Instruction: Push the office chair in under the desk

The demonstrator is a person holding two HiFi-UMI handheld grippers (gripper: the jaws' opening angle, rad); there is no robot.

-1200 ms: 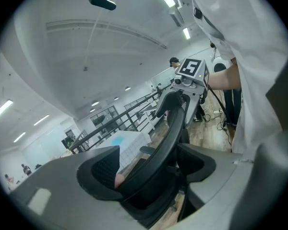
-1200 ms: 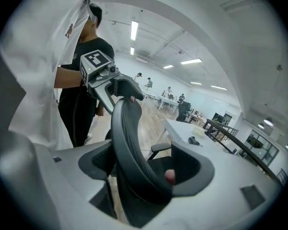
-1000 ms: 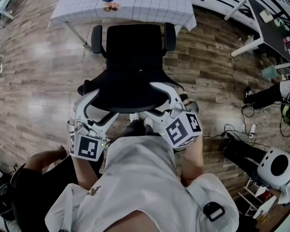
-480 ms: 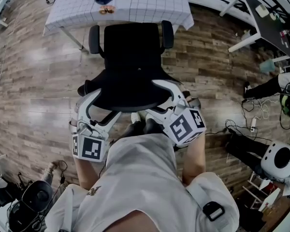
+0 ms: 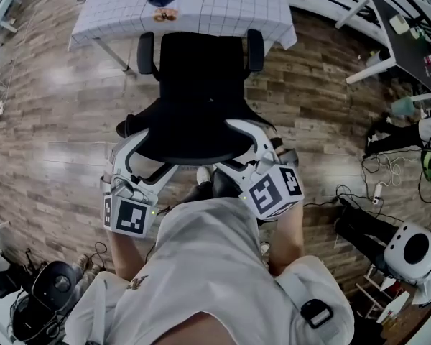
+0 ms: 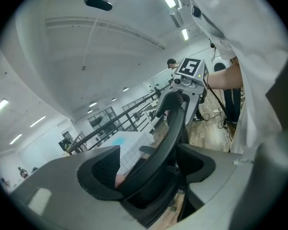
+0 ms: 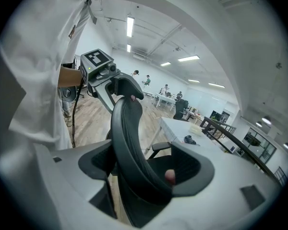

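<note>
- Wood-plank floor (image 5: 50, 121); desk (image 5: 223, 9) at far side.
- Office chair (image 5: 201, 77) just near of desk, facing it.
- Left gripper (image 5: 152, 154), right gripper (image 5: 237, 148): each clamps backrest (image 5: 194, 139) top edge between its jaws.

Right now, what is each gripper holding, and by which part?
Both hold the office chair by the top edge of its backrest, the left gripper toward the left end, the right gripper toward the right.
</note>
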